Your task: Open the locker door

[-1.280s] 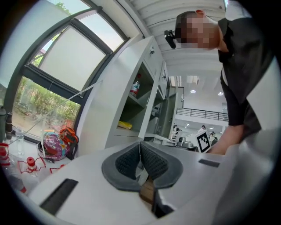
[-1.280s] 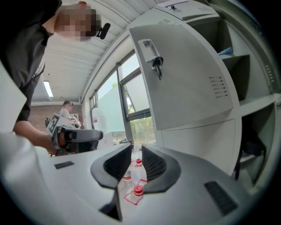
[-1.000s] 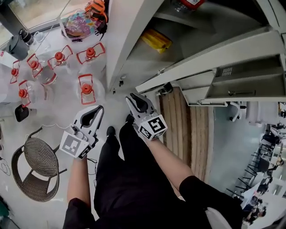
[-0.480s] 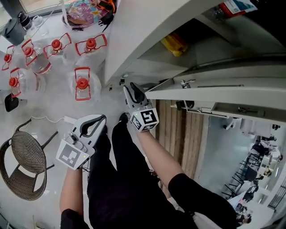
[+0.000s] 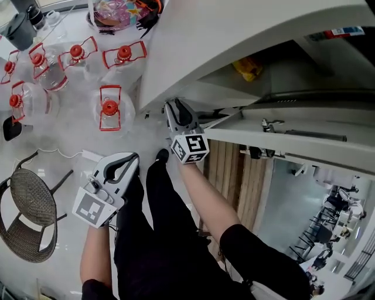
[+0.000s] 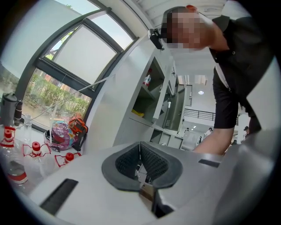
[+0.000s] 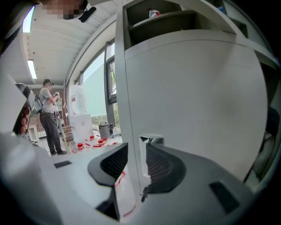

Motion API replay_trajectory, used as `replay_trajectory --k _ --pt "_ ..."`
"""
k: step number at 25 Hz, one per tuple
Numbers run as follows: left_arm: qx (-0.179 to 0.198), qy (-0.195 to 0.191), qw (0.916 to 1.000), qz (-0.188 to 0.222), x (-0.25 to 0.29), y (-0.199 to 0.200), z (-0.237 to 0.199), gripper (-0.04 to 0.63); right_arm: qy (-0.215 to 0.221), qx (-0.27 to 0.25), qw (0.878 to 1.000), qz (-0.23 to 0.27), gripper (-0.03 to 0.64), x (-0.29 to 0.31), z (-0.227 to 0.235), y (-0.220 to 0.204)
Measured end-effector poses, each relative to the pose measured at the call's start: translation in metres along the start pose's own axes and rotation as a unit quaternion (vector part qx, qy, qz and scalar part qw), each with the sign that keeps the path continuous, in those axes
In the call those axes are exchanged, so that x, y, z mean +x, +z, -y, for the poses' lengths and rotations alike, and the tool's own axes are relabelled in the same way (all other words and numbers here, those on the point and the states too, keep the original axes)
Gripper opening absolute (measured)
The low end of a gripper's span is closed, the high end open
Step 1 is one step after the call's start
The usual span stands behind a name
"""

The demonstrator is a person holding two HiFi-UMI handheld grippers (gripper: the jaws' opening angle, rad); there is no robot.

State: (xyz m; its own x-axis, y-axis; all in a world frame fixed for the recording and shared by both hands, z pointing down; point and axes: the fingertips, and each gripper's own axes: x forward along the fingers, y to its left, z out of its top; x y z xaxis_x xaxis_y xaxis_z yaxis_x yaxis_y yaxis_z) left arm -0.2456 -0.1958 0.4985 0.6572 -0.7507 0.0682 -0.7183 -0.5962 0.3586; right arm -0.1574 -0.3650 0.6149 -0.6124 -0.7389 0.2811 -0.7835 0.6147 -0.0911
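Left tongs [image 6: 139, 151] clenched, right tongs [image 7: 136, 151] freshly spread astride one locker door [image 7: 197, 110] edge (one chair [image 5: 29, 205])

Clear water jugs [image 5: 109, 109] with red caps and handles crowd the floor at upper left, with a colourful bag [image 5: 114, 12] at the top edge. A wicker chair [image 5: 26, 212] sits at lower left. In the right gripper view, a person [image 7: 48, 118] stands at the left.

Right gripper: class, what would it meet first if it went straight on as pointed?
Most likely the edge of the locker door, at its metal handle. The right gripper has just been opening its jaws, and that edge lines up between them, ungripped.
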Motion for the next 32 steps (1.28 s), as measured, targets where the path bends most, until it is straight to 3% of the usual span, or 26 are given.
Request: replay_trajectory --k 20,24,32 --pt "-0.027 0.005 0.9996 -0.007 -0.018 -0.024 0.006 0.018 -0.005 -0.013 1.0 -0.014 0.119 0.018 0.006 -0.018" --pt "-0.03 0.005 0.9995 -0.005 -0.016 -0.023 0.009 0.018 -0.009 -0.018 1.0 -0.01 0.081 0.019 0.01 -0.017" --pt "-0.035 0.0 0.9993 -0.01 -0.015 -0.028 0.015 0.018 -0.002 -0.021 1.0 -0.013 0.071 0.015 0.009 -0.018"
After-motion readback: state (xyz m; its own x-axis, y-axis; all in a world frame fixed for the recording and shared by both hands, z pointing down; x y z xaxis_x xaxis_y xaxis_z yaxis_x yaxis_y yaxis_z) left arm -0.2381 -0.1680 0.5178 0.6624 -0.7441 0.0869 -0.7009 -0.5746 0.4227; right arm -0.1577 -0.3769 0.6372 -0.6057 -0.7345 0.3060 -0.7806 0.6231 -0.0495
